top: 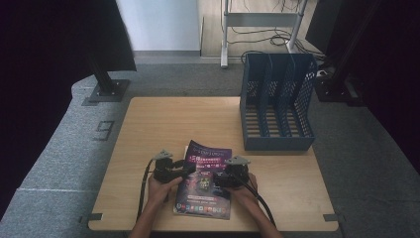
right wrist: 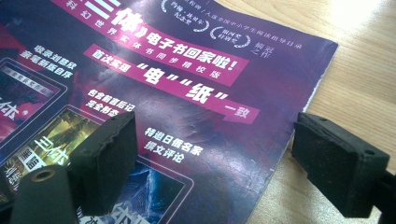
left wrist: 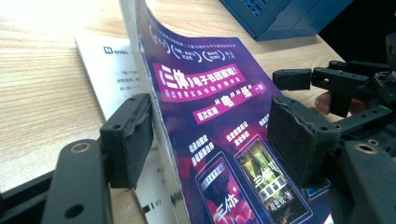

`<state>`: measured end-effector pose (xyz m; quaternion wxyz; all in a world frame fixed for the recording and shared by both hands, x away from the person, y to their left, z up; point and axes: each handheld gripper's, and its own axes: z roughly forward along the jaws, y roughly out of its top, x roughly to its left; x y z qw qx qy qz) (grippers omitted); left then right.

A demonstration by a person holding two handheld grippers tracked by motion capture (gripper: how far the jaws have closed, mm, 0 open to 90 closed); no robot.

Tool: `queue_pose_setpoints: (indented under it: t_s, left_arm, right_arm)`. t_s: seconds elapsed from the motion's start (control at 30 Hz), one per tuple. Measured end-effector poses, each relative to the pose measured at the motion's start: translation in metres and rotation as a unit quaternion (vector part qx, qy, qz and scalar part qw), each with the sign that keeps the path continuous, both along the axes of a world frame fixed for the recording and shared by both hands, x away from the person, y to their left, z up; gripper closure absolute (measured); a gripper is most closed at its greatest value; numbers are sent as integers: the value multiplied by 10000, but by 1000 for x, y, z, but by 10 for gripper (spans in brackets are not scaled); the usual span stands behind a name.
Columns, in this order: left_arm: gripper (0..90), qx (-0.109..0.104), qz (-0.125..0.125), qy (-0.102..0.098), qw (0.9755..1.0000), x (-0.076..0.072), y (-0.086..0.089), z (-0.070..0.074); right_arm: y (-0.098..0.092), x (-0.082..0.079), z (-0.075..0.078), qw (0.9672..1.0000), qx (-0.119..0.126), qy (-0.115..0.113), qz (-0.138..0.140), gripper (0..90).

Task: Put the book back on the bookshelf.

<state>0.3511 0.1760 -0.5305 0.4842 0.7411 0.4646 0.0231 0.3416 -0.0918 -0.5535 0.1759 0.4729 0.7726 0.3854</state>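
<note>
- A purple-covered magazine (top: 205,181) is seen lying at the near edge of the tabletop (top: 148,129), its long axis running away from the person, between the two tools.
- In the left gripper view the magazine's cover and upper pages are lifted along the left edge, and that raised edge stands between the spread jaws of the left tool (left wrist: 210,140); one pad is just beside the page edge, the other well out over the cover, so nothing is clamped yet.
- A loose white sheet (left wrist: 105,70) is seen flat beneath the raised edge.
- The right tool (right wrist: 210,158) is held open above the magazine's right edge, one jaw over the cover, the other over bare wood; nothing is gripped.
- Both hands are low and turned inward towards each other, left hand (top: 161,191) nearer the lifted edge.
- The blue file rack (top: 277,101) stands far right on the tabletop, well apart; a closing of the left jaws on the edge is judged likeliest.
</note>
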Motion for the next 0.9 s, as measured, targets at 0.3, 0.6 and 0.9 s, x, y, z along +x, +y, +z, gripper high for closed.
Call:
queue_pose_setpoints:
  t_s: [0.3,0.6,0.9]
  left_arm:
    - [353,283,-107,130,9995,16,-16,-8]
    - [415,718,53,61,9974,23,-22,-10]
    - [491,940,90,-142,9954,21,-27,-9]
  right_arm:
    - [1,-1,0,10000,-26,-32,-1,145]
    - [0,-1,0,10000,-24,-32,2,145]
    - [0,-1,0,10000,-19,-28,4,145]
